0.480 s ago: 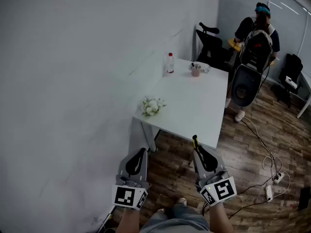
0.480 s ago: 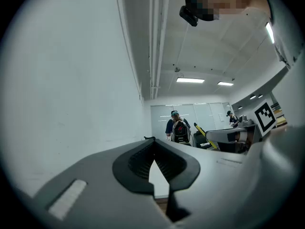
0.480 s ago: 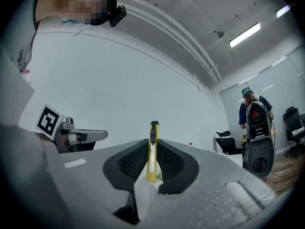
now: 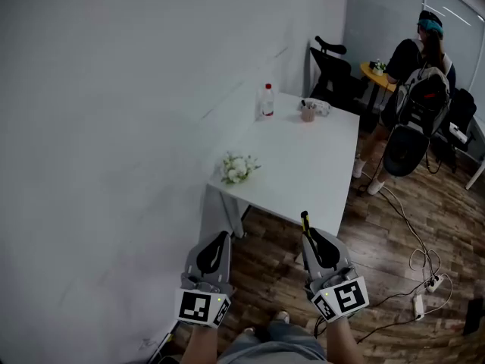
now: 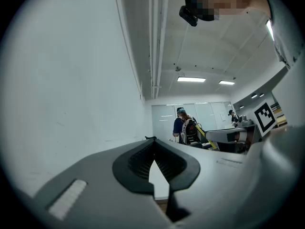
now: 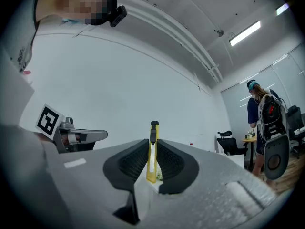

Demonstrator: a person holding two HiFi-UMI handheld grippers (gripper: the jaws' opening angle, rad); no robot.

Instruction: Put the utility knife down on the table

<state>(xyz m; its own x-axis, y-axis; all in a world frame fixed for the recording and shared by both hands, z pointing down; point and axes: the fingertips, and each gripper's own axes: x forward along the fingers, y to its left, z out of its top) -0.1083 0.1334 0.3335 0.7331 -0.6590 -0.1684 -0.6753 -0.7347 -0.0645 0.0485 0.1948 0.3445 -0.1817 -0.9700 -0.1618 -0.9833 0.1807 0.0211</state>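
A yellow utility knife [image 6: 152, 151] with a black tip stands upright between the jaws of my right gripper [image 6: 151, 168], which is shut on it. From the head camera the knife [image 4: 305, 221] sticks up from the right gripper [image 4: 310, 236], just short of the white table's [image 4: 303, 165] near edge. My left gripper [image 4: 218, 241] hangs level with it to the left, over the wooden floor. Its jaws are shut with nothing between them [image 5: 153, 151].
On the table lie a white flower bunch [image 4: 236, 166], a bottle [image 4: 266, 99] and a pink cup [image 4: 306, 112]. A white wall fills the left. A person with a backpack [image 4: 423, 89] stands at the far right near a black chair [image 4: 331, 65]. Cables and a power strip [image 4: 419, 302] lie on the floor.
The person with the backpack has moved right and farther from the table. Both grippers and the knife hold the same places.
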